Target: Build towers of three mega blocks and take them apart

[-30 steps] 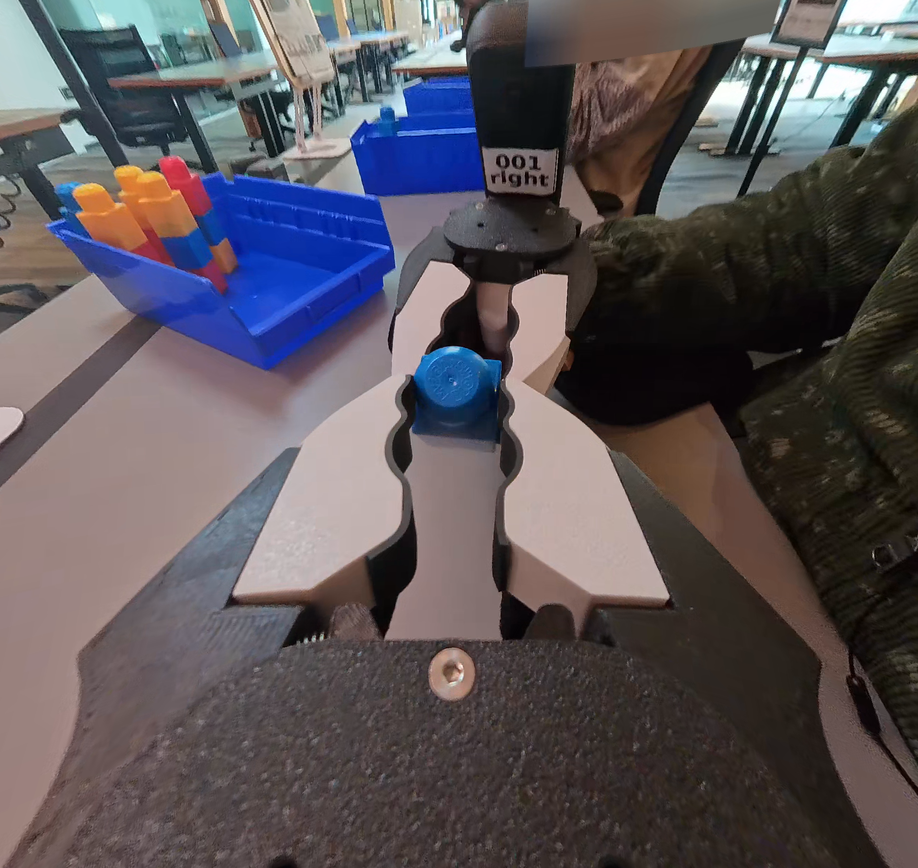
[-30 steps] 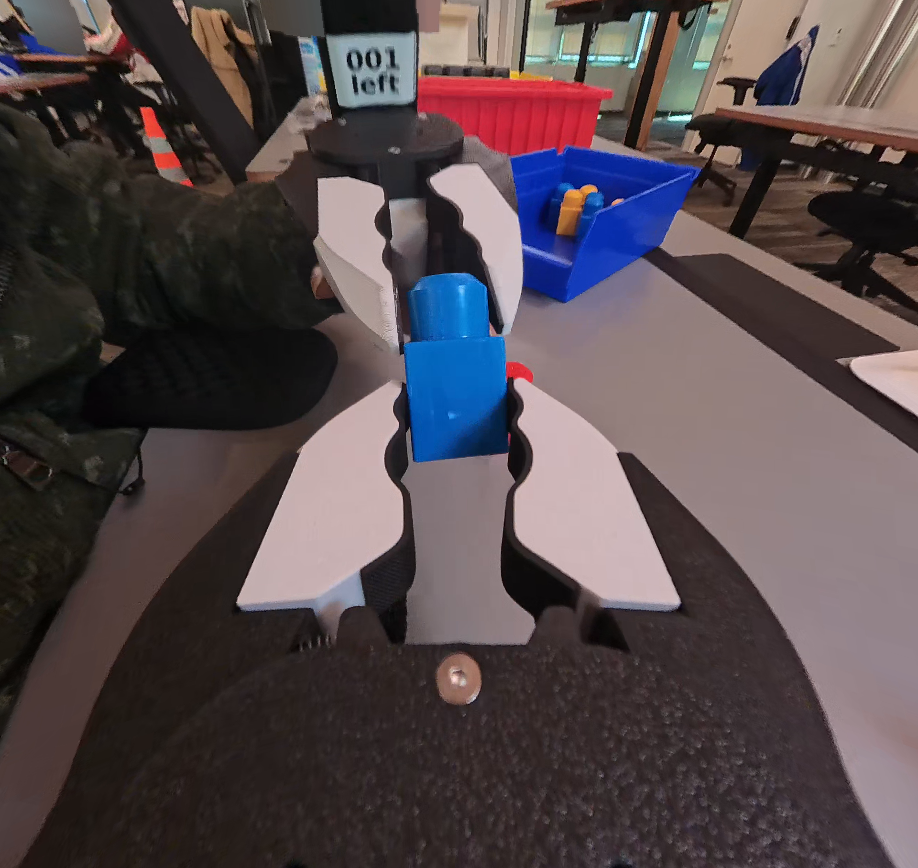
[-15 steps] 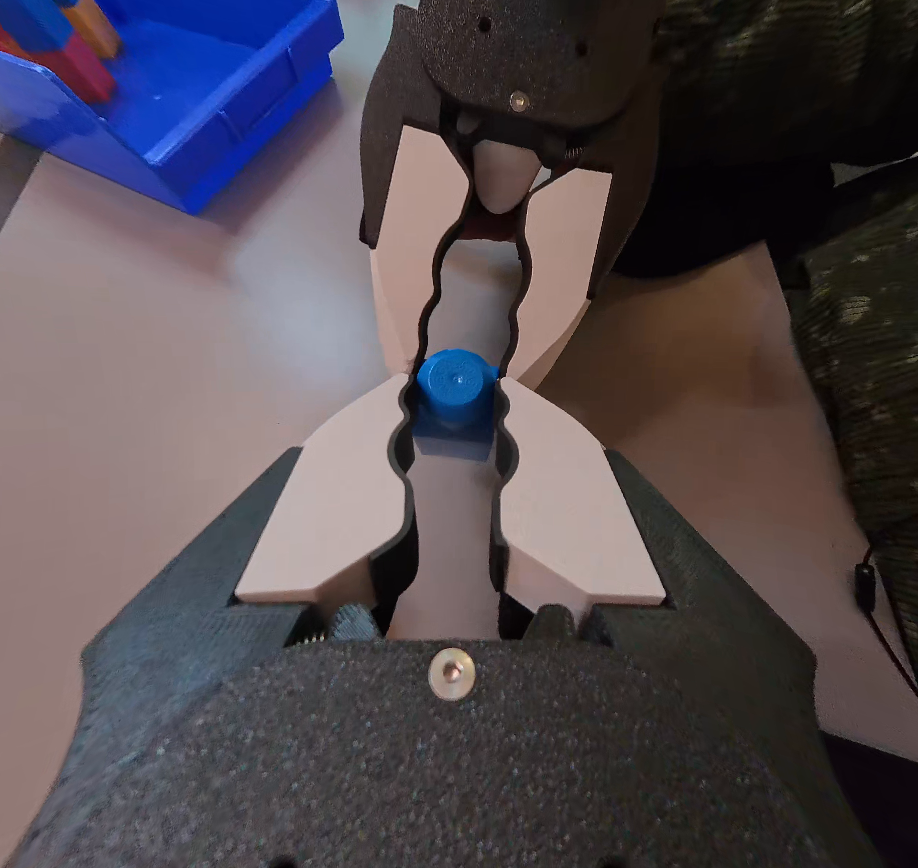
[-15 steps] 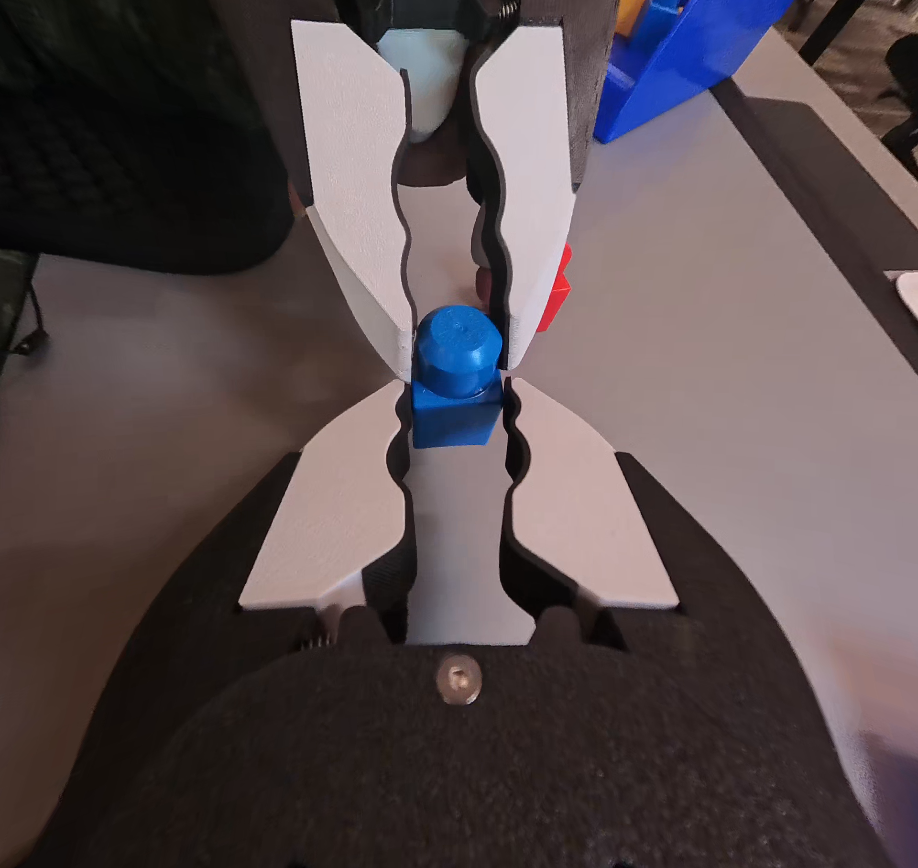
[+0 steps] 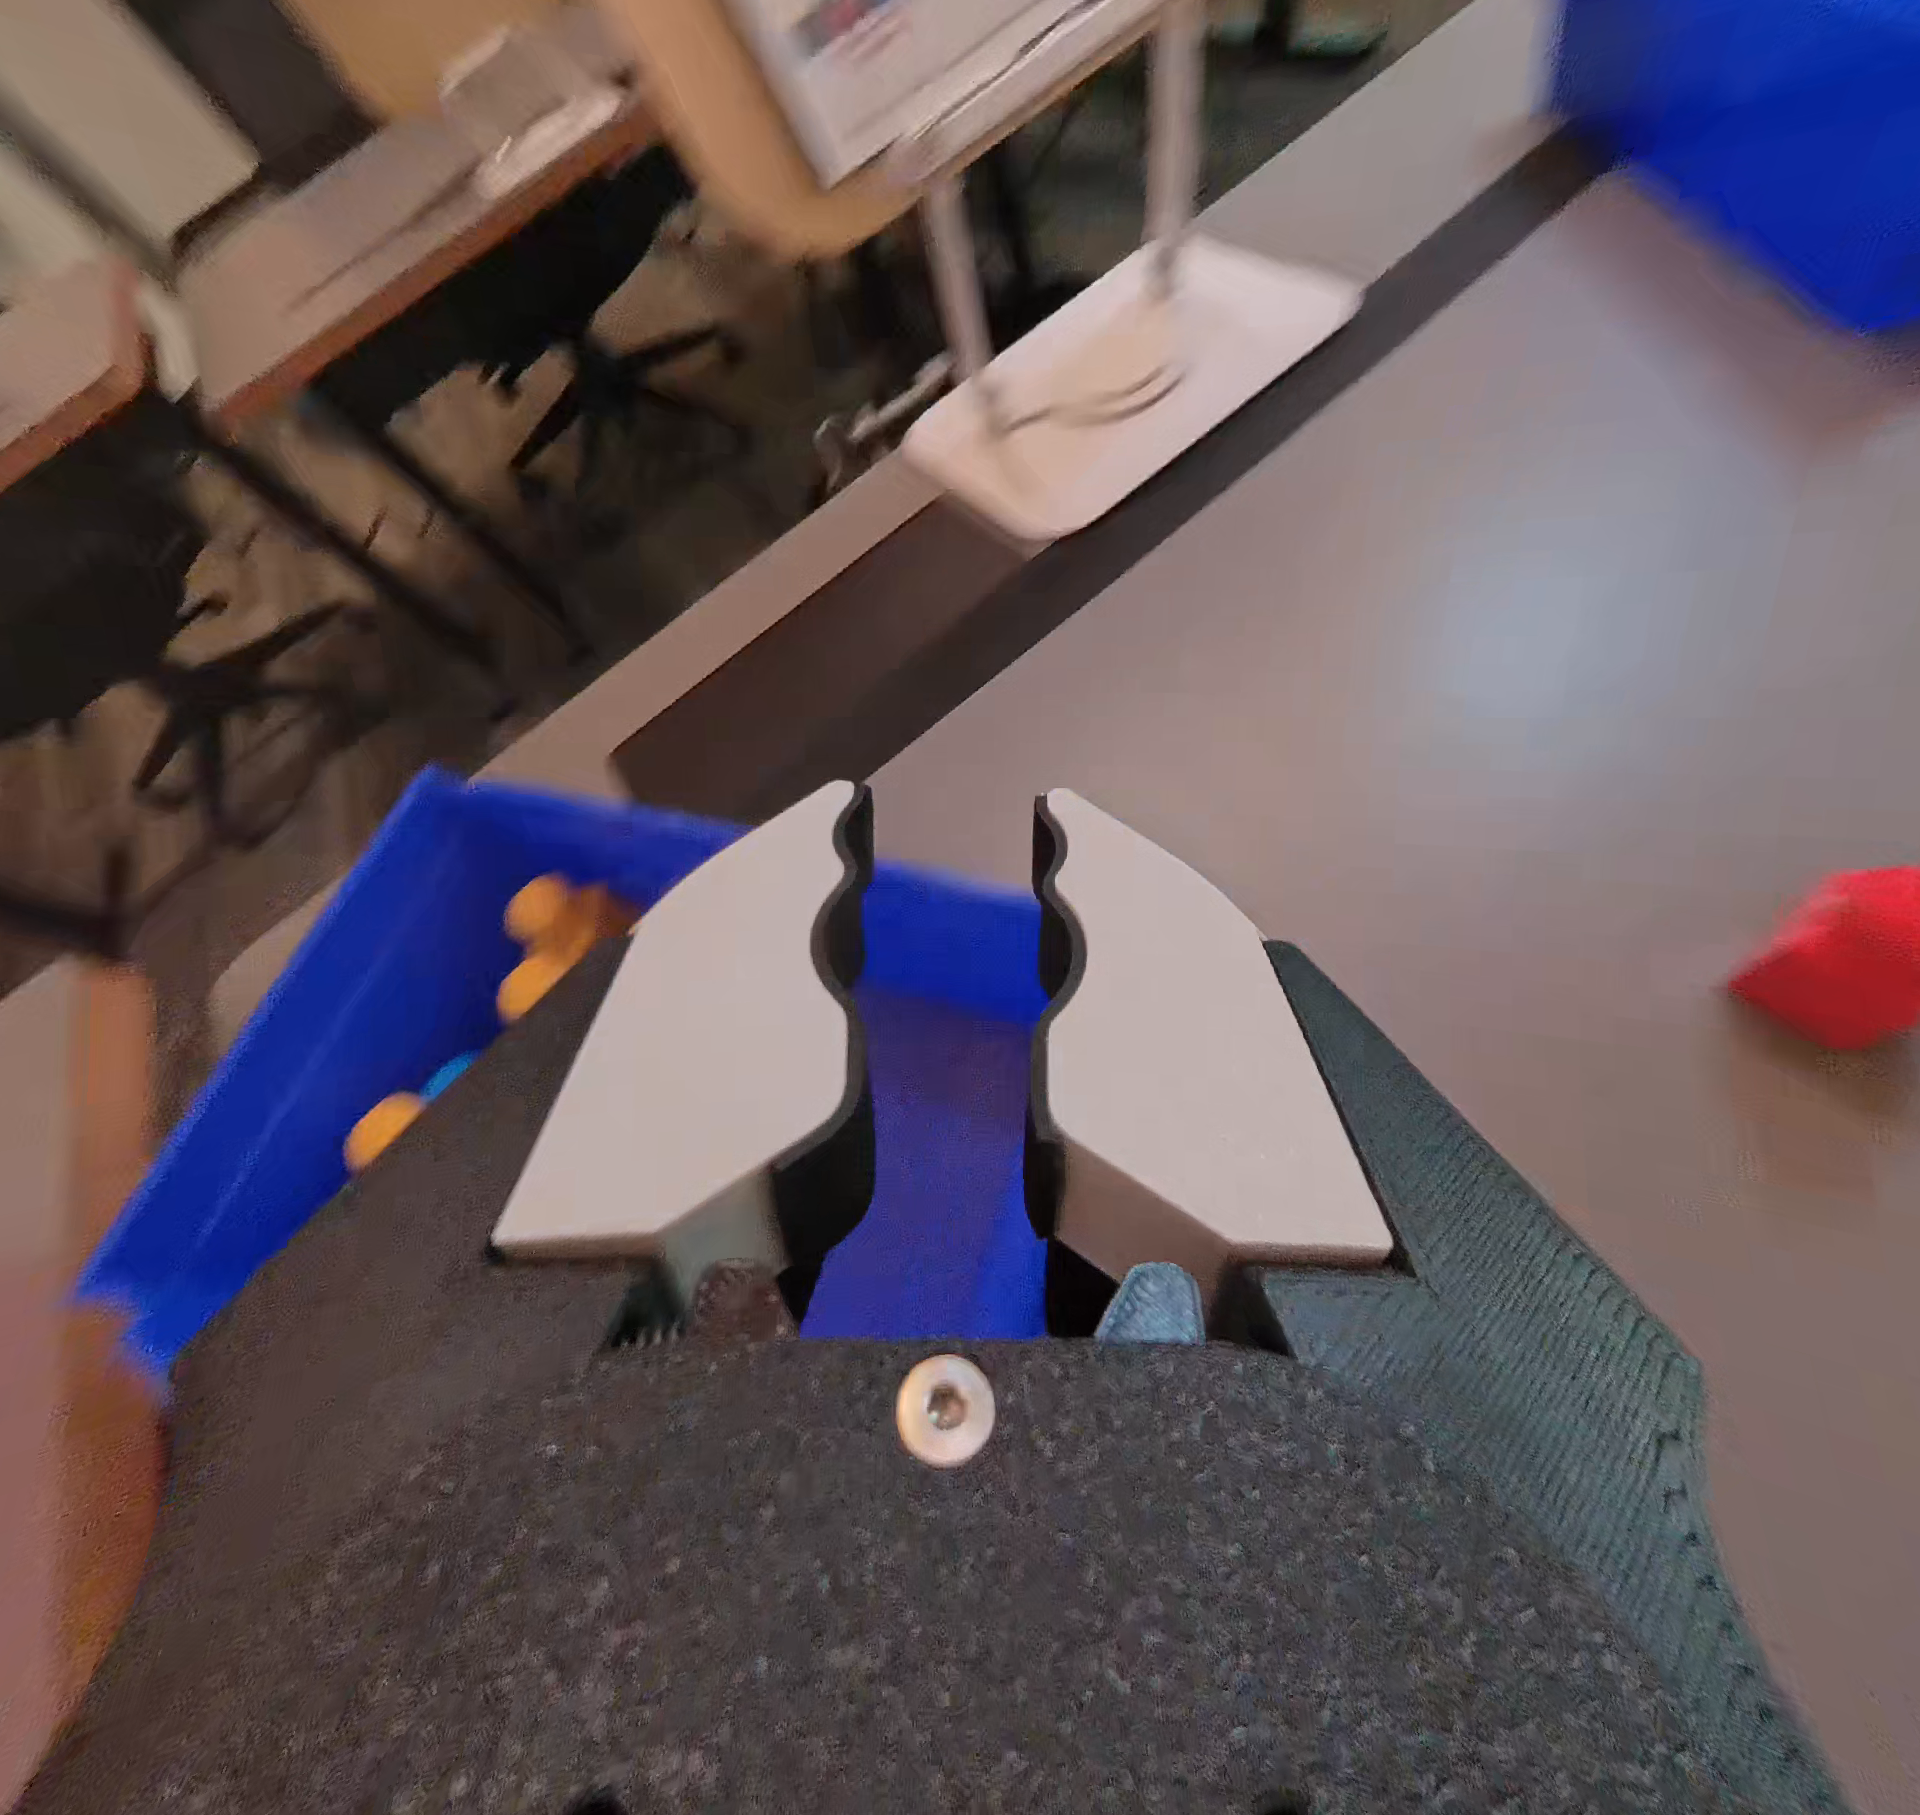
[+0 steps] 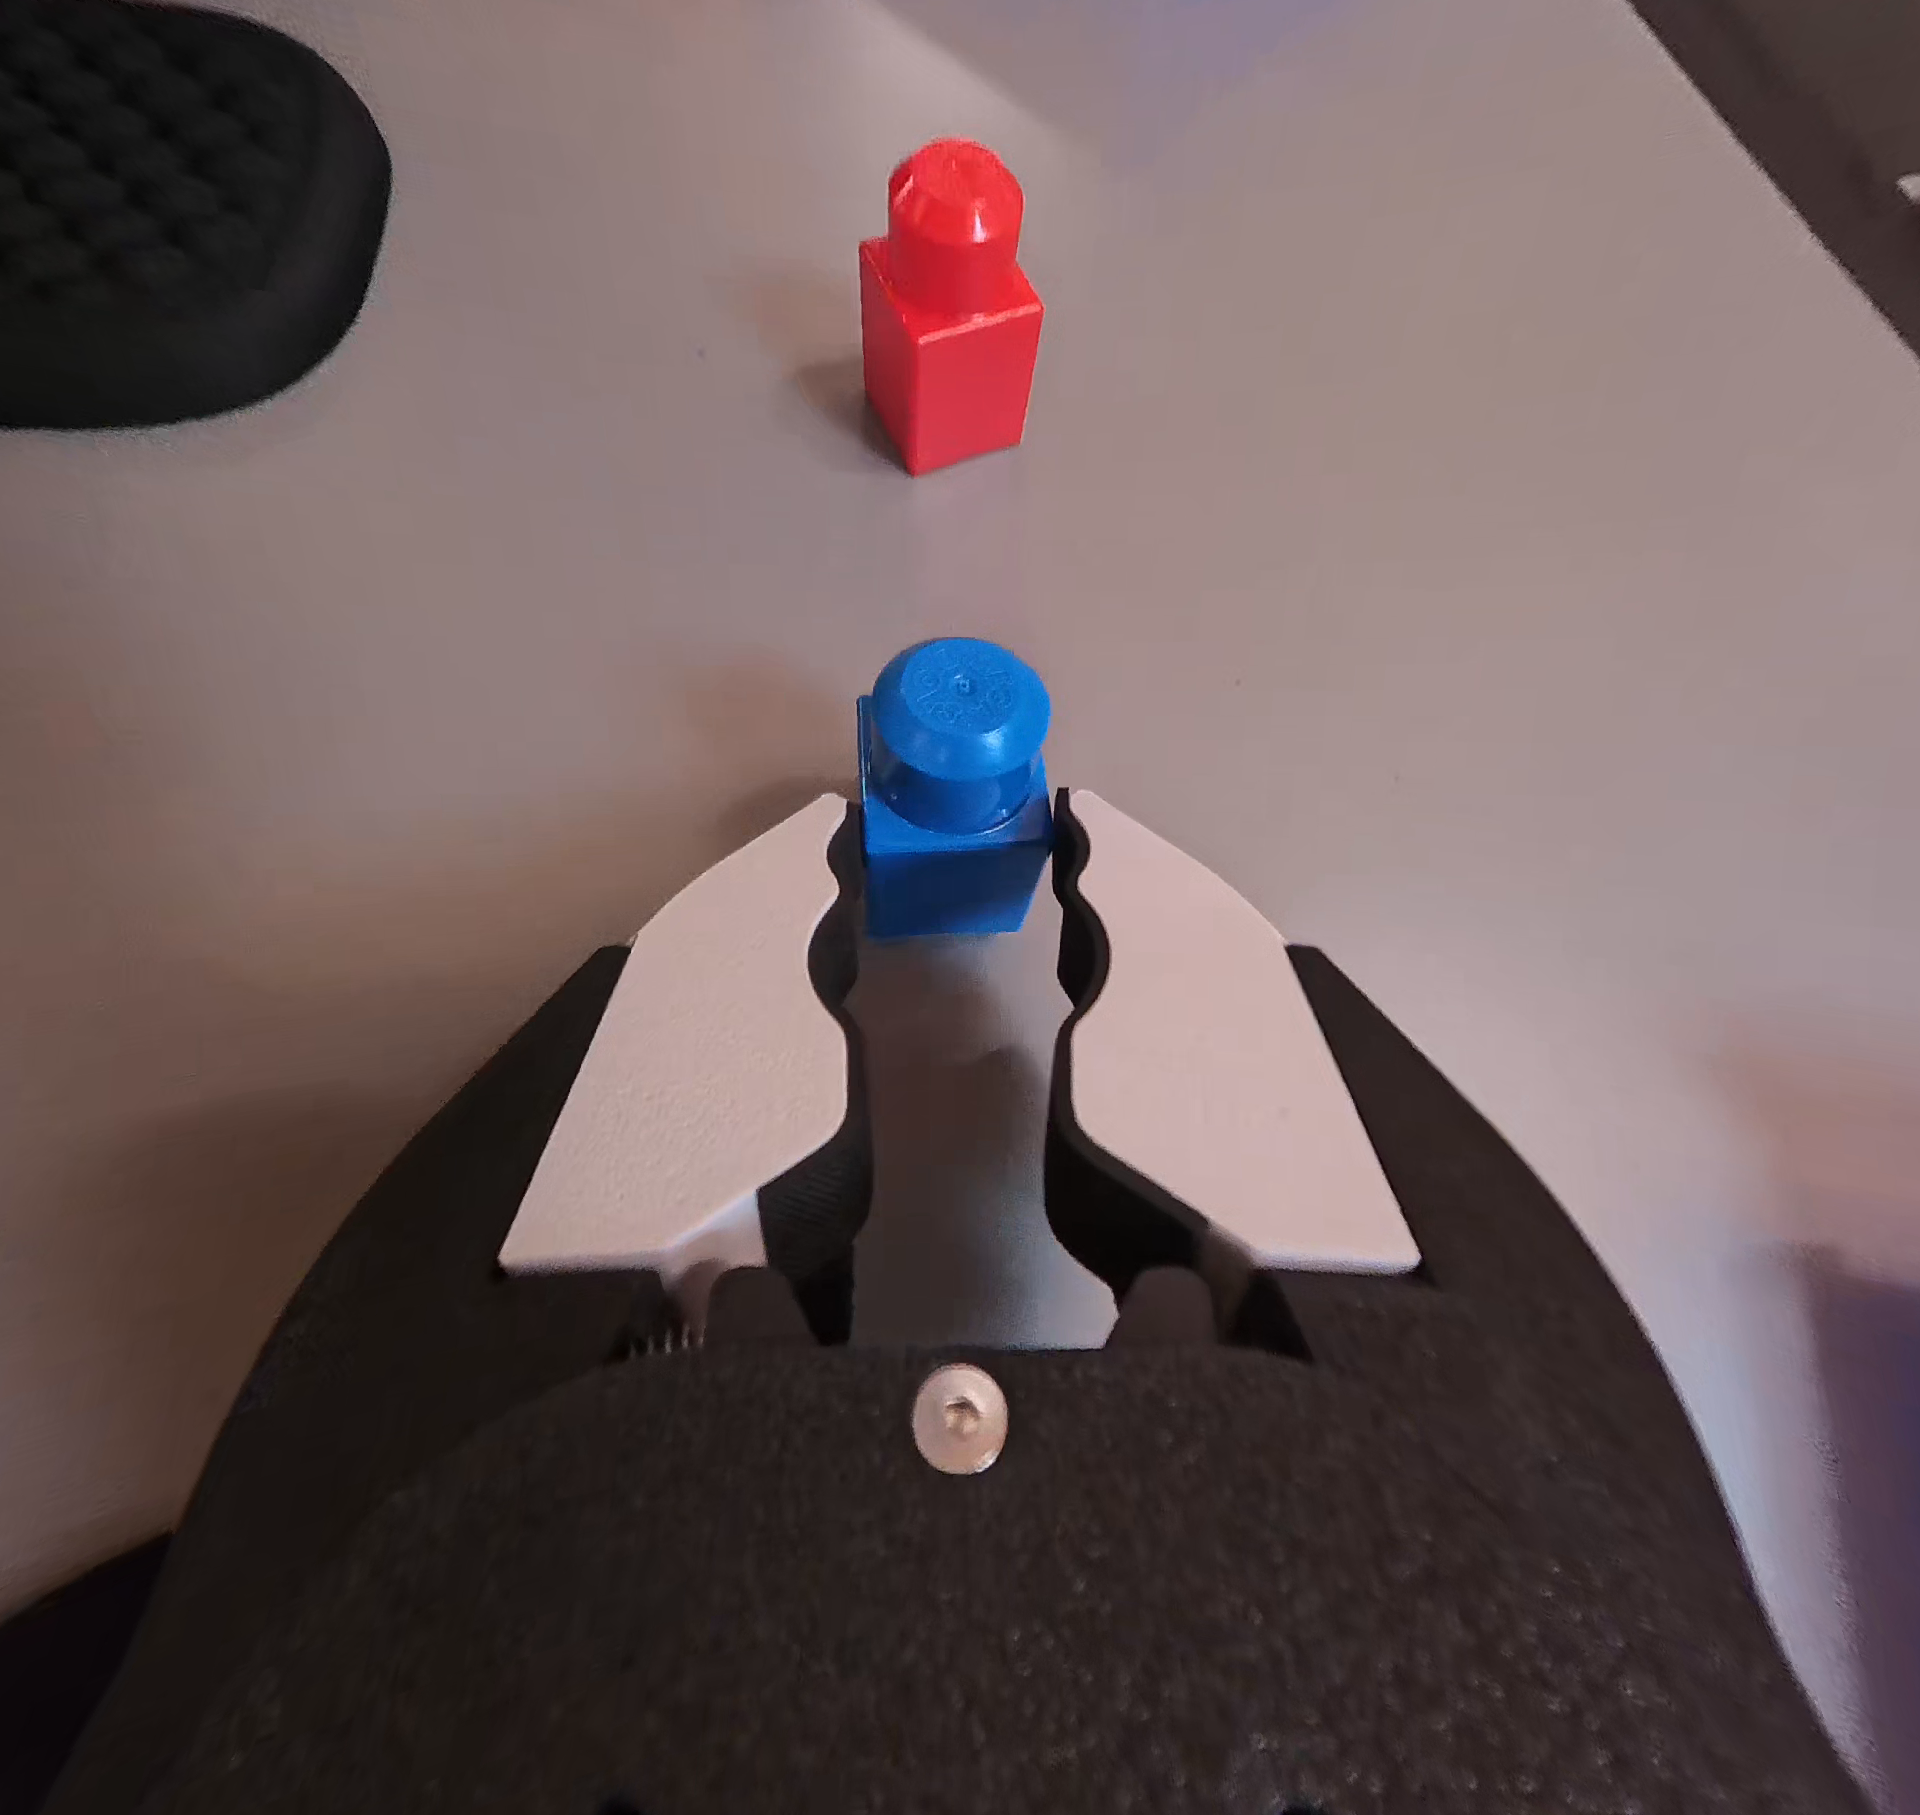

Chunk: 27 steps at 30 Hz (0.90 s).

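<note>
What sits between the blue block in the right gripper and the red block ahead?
Nothing visible: only bare table separates the blue block, between the right gripper fingertips, from the upright red block.

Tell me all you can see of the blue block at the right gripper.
The blue block is one glossy plastic piece: a square body with a single round stud on top, embossed. It stands upright between the right gripper fingertips, which flank its sides. Actual contact is unclear. The red block stands apart beyond it.
</note>
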Tool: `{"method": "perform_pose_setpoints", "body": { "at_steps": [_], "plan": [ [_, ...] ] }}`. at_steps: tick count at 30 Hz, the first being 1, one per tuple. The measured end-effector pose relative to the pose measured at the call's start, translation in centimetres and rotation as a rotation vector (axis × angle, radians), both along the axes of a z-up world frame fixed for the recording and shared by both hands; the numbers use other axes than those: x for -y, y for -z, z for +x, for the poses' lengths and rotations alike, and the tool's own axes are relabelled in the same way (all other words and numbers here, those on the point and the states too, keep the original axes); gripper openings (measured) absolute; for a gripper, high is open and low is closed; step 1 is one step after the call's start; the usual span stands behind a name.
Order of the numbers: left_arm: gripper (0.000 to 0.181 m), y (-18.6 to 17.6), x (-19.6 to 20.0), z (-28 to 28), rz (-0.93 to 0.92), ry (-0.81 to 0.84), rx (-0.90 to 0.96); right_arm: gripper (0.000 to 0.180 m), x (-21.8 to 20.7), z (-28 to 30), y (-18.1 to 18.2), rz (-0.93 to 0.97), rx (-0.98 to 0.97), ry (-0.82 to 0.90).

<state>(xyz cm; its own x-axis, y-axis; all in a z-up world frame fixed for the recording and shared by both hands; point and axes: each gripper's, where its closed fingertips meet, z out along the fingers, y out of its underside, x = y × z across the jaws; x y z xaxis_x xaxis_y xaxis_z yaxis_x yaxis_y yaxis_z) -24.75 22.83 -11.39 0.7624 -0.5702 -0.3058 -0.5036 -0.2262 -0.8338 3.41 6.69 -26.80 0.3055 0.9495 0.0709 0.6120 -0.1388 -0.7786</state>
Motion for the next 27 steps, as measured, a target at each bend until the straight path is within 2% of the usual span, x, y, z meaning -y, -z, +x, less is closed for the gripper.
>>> {"method": "perform_pose_setpoints", "body": {
  "at_steps": [3,6,14,18,23,27],
  "plan": [
    [0.034,1.9,-3.6,-7.0,-0.145,-0.167,-0.079,0.035,0.0,0.2,0.7,-0.007,0.031,0.0],
    [0.036,4.3,-6.2,-11.7,-0.291,-0.277,-0.082,0.035,0.0,0.3,0.7,-0.013,0.031,0.002],
    [0.044,11.5,-10.3,-18.1,-0.491,-0.497,-0.252,0.042,0.3,0.2,0.5,-0.017,0.015,-0.008],
    [0.044,12.5,-10.7,-20.1,-0.532,-0.56,-0.294,0.043,0.1,0.4,0.0,-0.02,-0.02,0.003],
    [0.046,13.9,-10.3,-22.2,-0.595,-0.558,-0.425,0.042,0.0,0.2,-0.4,-0.033,-0.055,0.0],
    [0.035,14.3,-10.4,-21.8,-0.6,-0.513,-0.505,0.043,0.1,0.2,-0.4,-0.036,-0.053,-0.002]
  ]
}}
